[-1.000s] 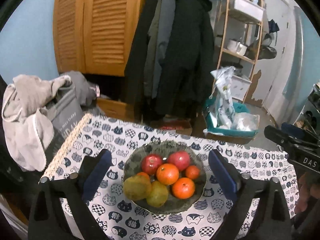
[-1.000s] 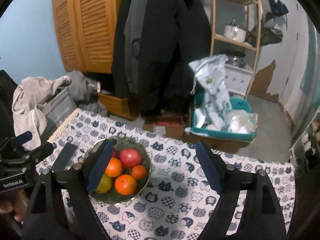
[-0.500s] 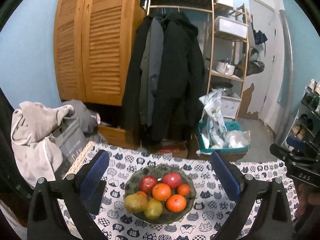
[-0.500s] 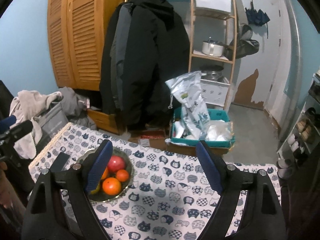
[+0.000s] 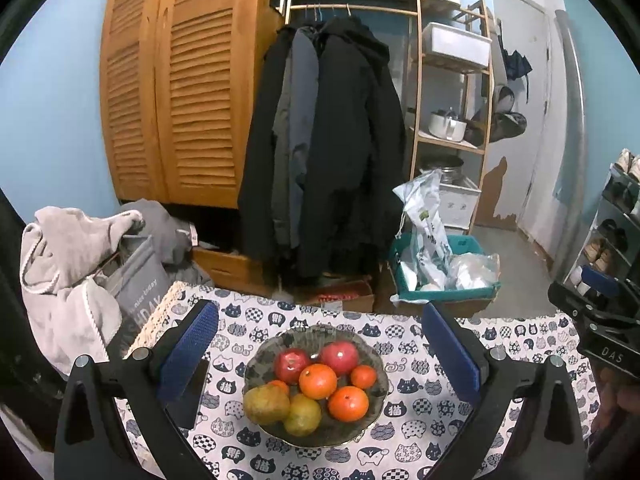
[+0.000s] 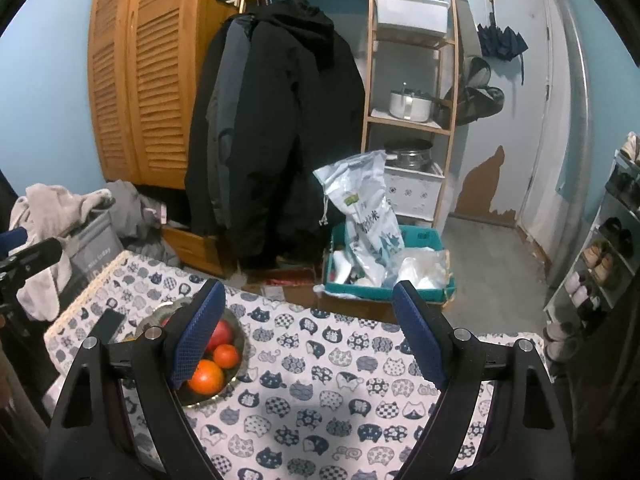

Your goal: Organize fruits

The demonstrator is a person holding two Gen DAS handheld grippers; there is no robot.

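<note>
A dark glass bowl [image 5: 372, 360] sits on the cat-print tablecloth [image 5: 420, 448] and holds two red apples [image 5: 339, 353], several oranges [image 5: 318, 381] and two yellow-green pears [image 5: 267, 403]. My left gripper [image 5: 318, 356] hangs open above and in front of the bowl, with nothing between its blue pads. My right gripper [image 6: 308, 334] is open too and empty, to the right of the bowl [image 6: 237, 368]; its left finger hides part of the fruit. An apple [image 6: 221, 331] and two oranges [image 6: 206, 376] show there.
A black phone [image 5: 188, 392] lies left of the bowl. Beyond the table's far edge are hanging coats [image 5: 328, 152], a louvred wooden wardrobe [image 5: 180, 80], a wooden shelf rack [image 5: 452, 112], a teal crate with bags [image 5: 440, 272] and a clothes pile [image 5: 80, 272].
Both grippers have pulled back and risen from the bowl, which now looks smaller and lower in each view. The right view has swung right, so the bowl sits further left. Jaws unchanged.
</note>
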